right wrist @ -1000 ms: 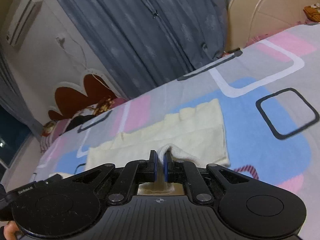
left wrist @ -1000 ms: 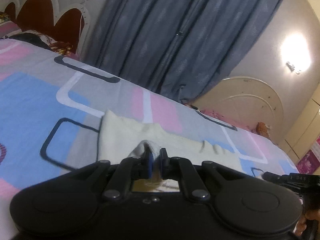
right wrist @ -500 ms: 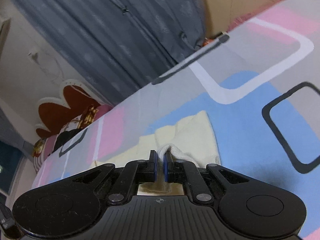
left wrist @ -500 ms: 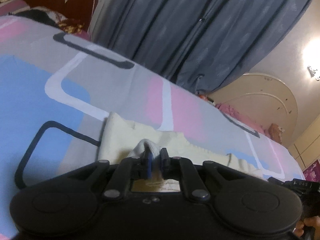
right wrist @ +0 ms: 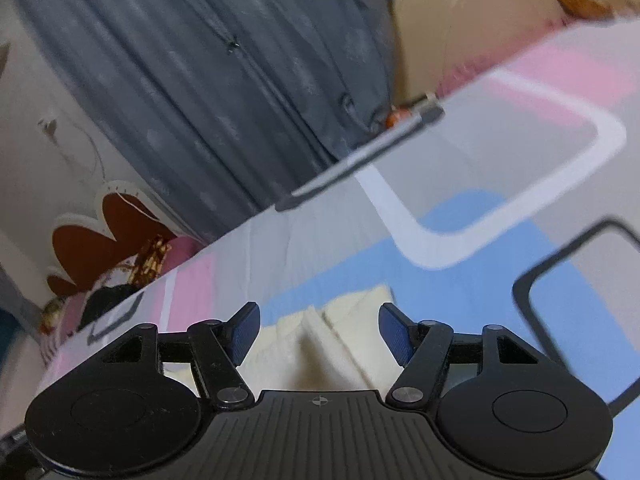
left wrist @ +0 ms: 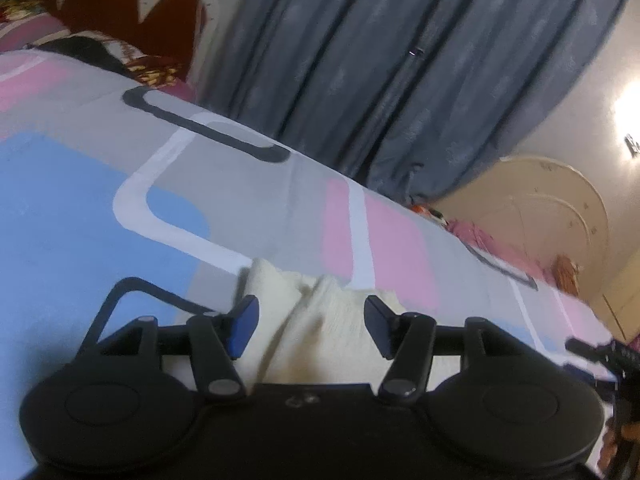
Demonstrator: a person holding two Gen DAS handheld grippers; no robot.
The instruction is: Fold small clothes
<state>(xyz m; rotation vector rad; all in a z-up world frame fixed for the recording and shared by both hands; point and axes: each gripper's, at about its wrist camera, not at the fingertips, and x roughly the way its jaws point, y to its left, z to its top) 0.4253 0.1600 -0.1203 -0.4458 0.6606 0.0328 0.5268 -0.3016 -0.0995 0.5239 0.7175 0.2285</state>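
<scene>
In the left wrist view the left tongs (left wrist: 310,322) fill the lower part of the frame with their two blue-padded fingers (left wrist: 243,326) spread wide apart, gripping nothing. Between and just beyond the fingers lies the cream cloth (left wrist: 332,320), a small soft garment bunched into a raised fold at the lower centre of the frame, resting on the bedsheet (left wrist: 80,220); whether the fingers touch the fabric cannot be told. The bedsheet, patterned in blue, pink, grey and white with dark rounded outlines, takes up the left and centre of the frame. In the right wrist view the right tongs (right wrist: 320,330) sit likewise at the bottom of the frame, jaws parted wide and holding nothing, and the same cream cloth (right wrist: 316,336) shows between the fingers at lower centre, with a crease running up its middle and its far edge ending just past the fingertips. A grey-blue curtain (left wrist: 380,72) hangs across the upper centre of the left view and the upper left of the right view. A dark red scalloped headboard (left wrist: 132,12) stands in the upper left corner of the left view, with patterned pillows (left wrist: 100,48) below it. A cream arched footboard (left wrist: 552,208) is at the right edge, and a bright wall lamp (left wrist: 630,116) glows above it.
</scene>
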